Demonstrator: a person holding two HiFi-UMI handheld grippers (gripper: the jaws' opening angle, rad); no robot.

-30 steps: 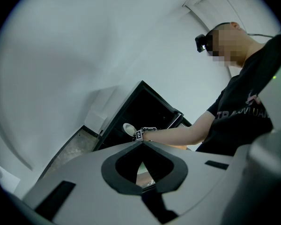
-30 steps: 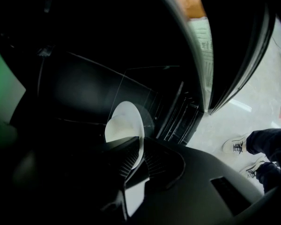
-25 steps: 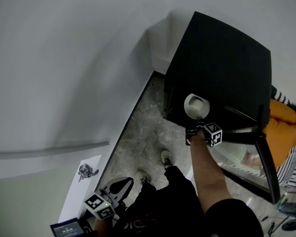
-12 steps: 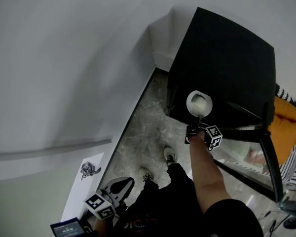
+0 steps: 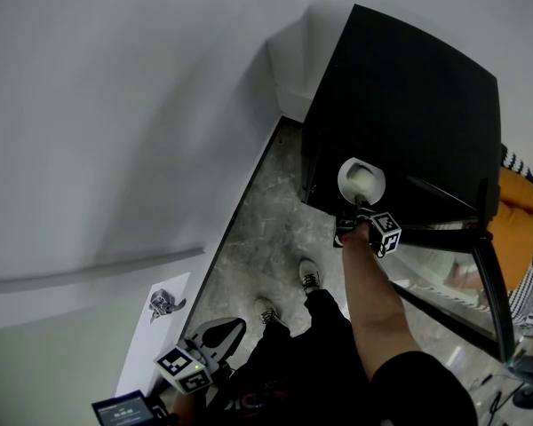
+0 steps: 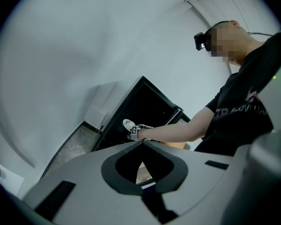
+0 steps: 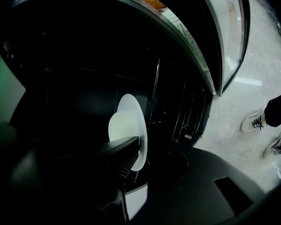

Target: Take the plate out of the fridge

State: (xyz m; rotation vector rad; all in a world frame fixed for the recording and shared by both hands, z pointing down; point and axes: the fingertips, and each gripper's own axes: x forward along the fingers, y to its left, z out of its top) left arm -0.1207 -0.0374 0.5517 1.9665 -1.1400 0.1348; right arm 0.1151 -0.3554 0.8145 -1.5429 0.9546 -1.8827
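A white plate point(image 5: 361, 180) stands on edge just in front of the black fridge point(image 5: 409, 105), at its open front. My right gripper point(image 5: 362, 213) is shut on the plate's lower rim. In the right gripper view the plate point(image 7: 129, 123) shows edge-on between the jaws of that gripper point(image 7: 136, 154), with the dark fridge interior point(image 7: 75, 69) behind it. My left gripper point(image 5: 215, 334) hangs low at the bottom left, far from the fridge. In its own view the left gripper point(image 6: 143, 142) has its tips touching and holds nothing; the plate point(image 6: 128, 123) shows far off there.
The fridge's glass door point(image 5: 449, 264) stands open to the right of my arm. A person in orange point(image 5: 515, 207) is behind the door. My shoes point(image 5: 309, 276) are on the grey stone floor point(image 5: 266, 229). A white wall point(image 5: 115, 105) runs along the left.
My right gripper has rolled slightly with the plate still in it, staying in front of the fridge. The left gripper has not moved.
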